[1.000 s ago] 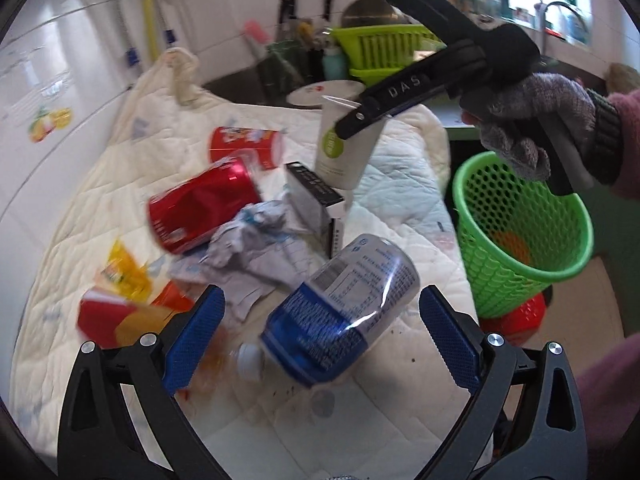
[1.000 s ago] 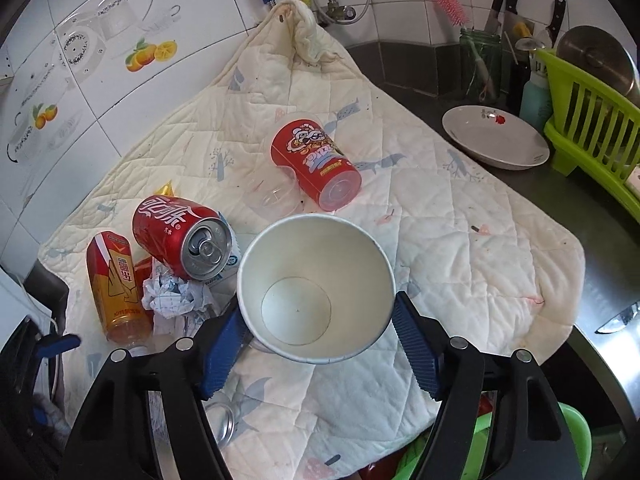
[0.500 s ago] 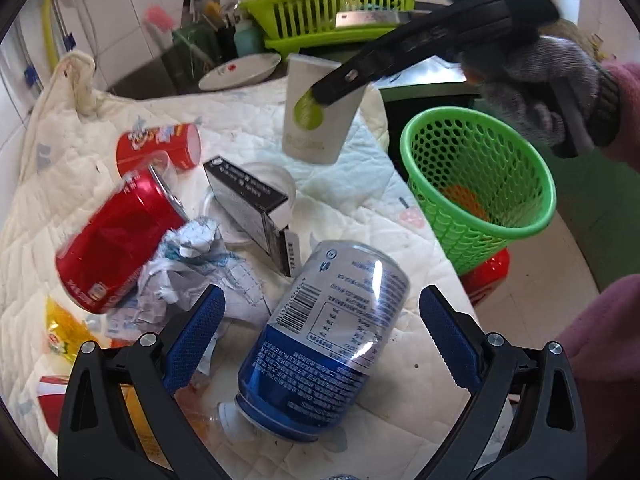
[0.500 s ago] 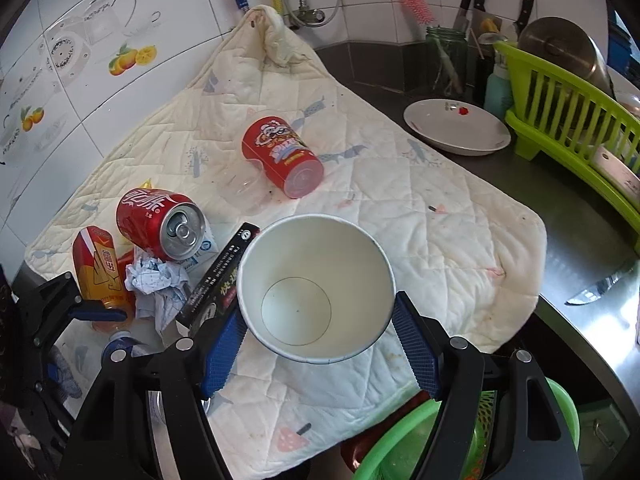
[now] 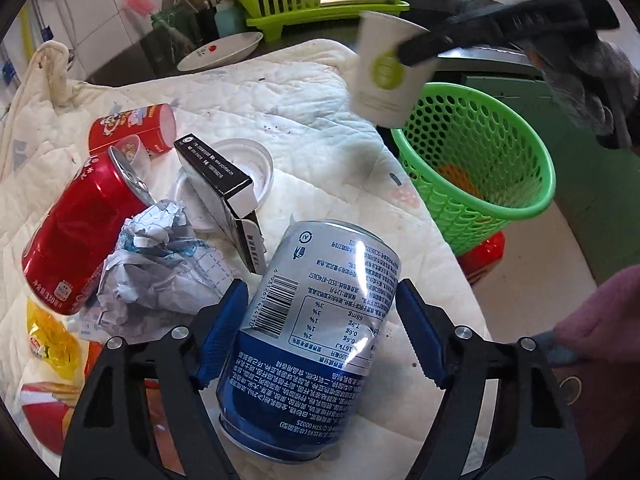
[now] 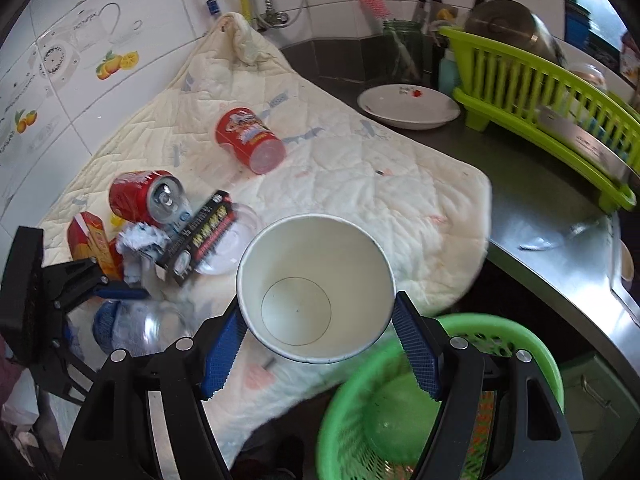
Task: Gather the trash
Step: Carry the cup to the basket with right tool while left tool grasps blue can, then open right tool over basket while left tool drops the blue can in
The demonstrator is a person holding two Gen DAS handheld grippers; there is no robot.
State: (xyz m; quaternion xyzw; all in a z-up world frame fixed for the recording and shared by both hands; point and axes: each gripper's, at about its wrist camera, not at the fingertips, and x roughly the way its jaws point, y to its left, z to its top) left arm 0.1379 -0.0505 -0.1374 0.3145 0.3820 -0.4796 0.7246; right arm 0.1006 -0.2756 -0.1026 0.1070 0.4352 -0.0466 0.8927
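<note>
My left gripper (image 5: pixel 320 332) is shut on a blue and silver can (image 5: pixel 312 336), its blue pads against both sides; the can lies on the quilted cloth (image 5: pixel 304 96). My right gripper (image 6: pixel 318 332) is shut on a white paper cup (image 6: pixel 316 288) and holds it upright in the air, over the cloth's edge beside the green mesh basket (image 6: pixel 532 356). In the left wrist view the cup (image 5: pixel 384 76) hangs above the basket's (image 5: pixel 516 208) near rim. Other trash lies on the cloth: a red cola can (image 5: pixel 76 236), crumpled paper (image 5: pixel 160 256), a black box (image 5: pixel 220 184).
A red snack tub (image 5: pixel 132 128), a clear lid (image 5: pixel 256 160) and yellow and red wrappers (image 5: pixel 48 336) also lie on the cloth. A white plate (image 6: pixel 408 106) and a green dish rack (image 6: pixel 540 92) stand on the steel counter behind. A red object (image 5: pixel 484 252) sits under the basket.
My left gripper has closed onto the blue can. My right gripper has carried the paper cup away from the cloth's middle toward the green basket.
</note>
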